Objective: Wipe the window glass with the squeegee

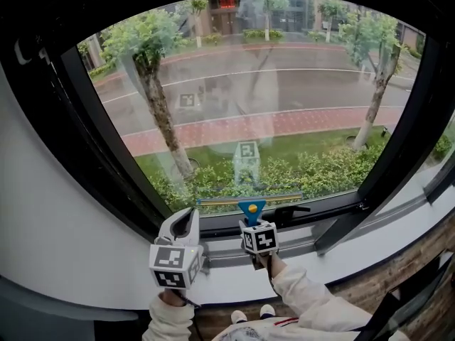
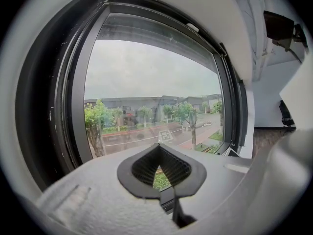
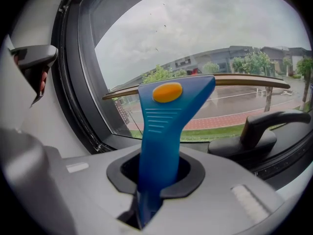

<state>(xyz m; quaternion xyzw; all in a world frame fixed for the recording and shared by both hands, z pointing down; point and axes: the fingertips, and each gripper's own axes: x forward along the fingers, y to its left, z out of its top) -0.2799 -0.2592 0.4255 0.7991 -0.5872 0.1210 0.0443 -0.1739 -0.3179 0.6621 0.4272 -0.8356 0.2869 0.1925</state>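
Squeegee [image 1: 252,209] sits at the lower middle of the head view, low down by the bottom edge of the window glass [image 1: 270,105]. Its handle is blue with an orange dot, and its long thin blade runs level from side to side. The right gripper [image 1: 254,223] has its two jaws squeezed tight on the blue handle, and the blade end points up. In the right gripper view the squeegee [image 3: 161,141] stands up out of the right gripper [image 3: 156,180] in the middle of the frame, with the blade across the glass [image 3: 195,43]. A black window handle [image 3: 264,126] lies at the lower right, just beside the blade.

The left gripper [image 1: 186,224] is at the lower left of the head view, near the right one, over the white sill [image 1: 106,261]. In the left gripper view its jaws [image 2: 161,173] are pressed together and hold nothing. Green trees [image 1: 153,77] and a road [image 1: 284,84] show through the glass. White sleeves [image 1: 313,300] show at the bottom edge.
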